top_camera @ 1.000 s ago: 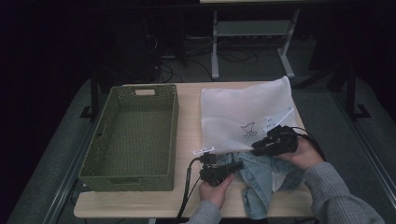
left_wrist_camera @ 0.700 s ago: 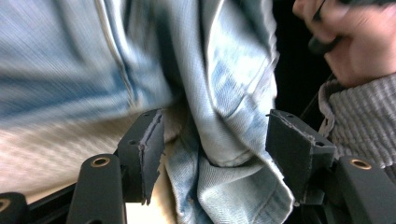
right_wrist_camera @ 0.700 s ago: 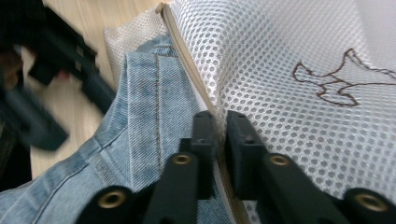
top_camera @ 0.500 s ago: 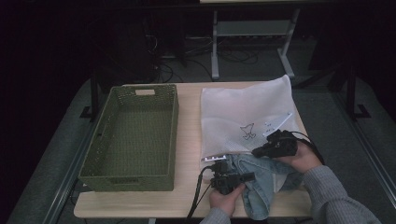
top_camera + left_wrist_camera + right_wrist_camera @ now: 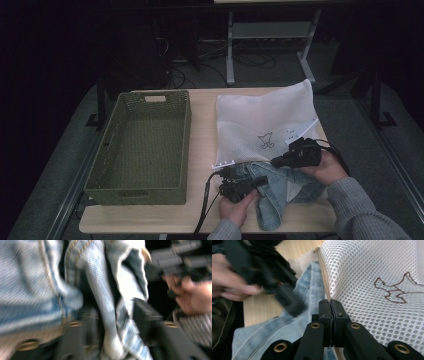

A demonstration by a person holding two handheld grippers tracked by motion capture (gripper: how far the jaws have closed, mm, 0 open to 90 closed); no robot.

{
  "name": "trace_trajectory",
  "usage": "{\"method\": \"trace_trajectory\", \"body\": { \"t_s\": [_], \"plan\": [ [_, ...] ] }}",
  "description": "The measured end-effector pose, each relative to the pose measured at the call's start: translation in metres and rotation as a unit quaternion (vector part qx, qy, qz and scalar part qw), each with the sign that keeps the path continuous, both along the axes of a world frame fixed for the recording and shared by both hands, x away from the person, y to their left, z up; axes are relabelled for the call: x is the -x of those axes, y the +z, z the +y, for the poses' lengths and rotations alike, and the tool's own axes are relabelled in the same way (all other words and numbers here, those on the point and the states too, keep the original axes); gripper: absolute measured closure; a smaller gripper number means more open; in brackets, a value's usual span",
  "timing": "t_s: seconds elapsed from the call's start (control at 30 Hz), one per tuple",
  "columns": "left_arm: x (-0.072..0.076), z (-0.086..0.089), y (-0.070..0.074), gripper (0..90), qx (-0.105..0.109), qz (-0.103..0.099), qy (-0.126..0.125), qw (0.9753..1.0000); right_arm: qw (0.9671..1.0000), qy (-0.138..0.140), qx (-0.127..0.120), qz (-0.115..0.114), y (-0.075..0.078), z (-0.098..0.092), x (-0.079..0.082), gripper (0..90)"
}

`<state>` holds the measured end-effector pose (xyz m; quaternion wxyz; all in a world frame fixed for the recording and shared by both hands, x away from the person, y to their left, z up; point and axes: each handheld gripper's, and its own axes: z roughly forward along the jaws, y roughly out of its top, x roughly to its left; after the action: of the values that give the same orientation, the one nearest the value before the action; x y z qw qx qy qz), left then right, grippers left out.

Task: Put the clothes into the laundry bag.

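Since the earlier frames the left gripper (image 5: 239, 186) has slid rightward along the near edge of the table, from beside the basket's corner onto the denim, and the denim garment (image 5: 280, 189) now lies bunched further in under the bag's open edge. The right gripper (image 5: 295, 156) has barely shifted.

In the left gripper view, a fold of the denim garment (image 5: 110, 305) runs down between the two black jaws, which stand a little apart with the cloth pinched between them; the picture is blurred, but the cloth is clearly inside the grip. The other hand (image 5: 192, 293) sits at the right of that frame.

In the right gripper view, the right gripper (image 5: 331, 305) has its jaws pressed together at the centre bottom of the frame, clamped on the tan-edged rim of the white mesh bag (image 5: 372, 277). The denim garment (image 5: 312, 285) lies just left of that rim, partly under the mesh.

In the high view, the white mesh bag (image 5: 265, 120) spreads across the right half of the table (image 5: 202, 150), its mouth toward the lower edge of the frame. A stitched outline figure (image 5: 266, 140) marks its middle. The green basket (image 5: 142, 145) sits at the left of the table, well apart from the bag.
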<state>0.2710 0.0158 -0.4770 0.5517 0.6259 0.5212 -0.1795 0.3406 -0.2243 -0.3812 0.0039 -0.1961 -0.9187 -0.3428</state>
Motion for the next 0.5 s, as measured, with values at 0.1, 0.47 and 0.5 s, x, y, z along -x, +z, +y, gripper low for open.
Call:
{"method": "trace_trajectory", "body": {
  "t_s": [0.1, 0.47, 0.5],
  "plan": [
    [0.015, 0.005, -0.002, 38.7, -0.033, -0.001, -0.026, 0.9991, 1.0000, -0.003, -0.001, 0.003, -0.003, 0.000, -0.001, 87.6],
    [-0.003, -0.020, -0.020, 79.6, 0.001, 0.029, -0.029, 0.9992, 1.0000, 0.002, -0.003, -0.002, -0.001, 0.007, 0.000, 87.7],
    [-0.005, -0.019, -0.017, 81.7, 0.011, 0.026, -0.023, 0.9993, 1.0000, 0.004, -0.006, -0.003, 0.000, 0.006, 0.000, 87.8]
  ]
}}
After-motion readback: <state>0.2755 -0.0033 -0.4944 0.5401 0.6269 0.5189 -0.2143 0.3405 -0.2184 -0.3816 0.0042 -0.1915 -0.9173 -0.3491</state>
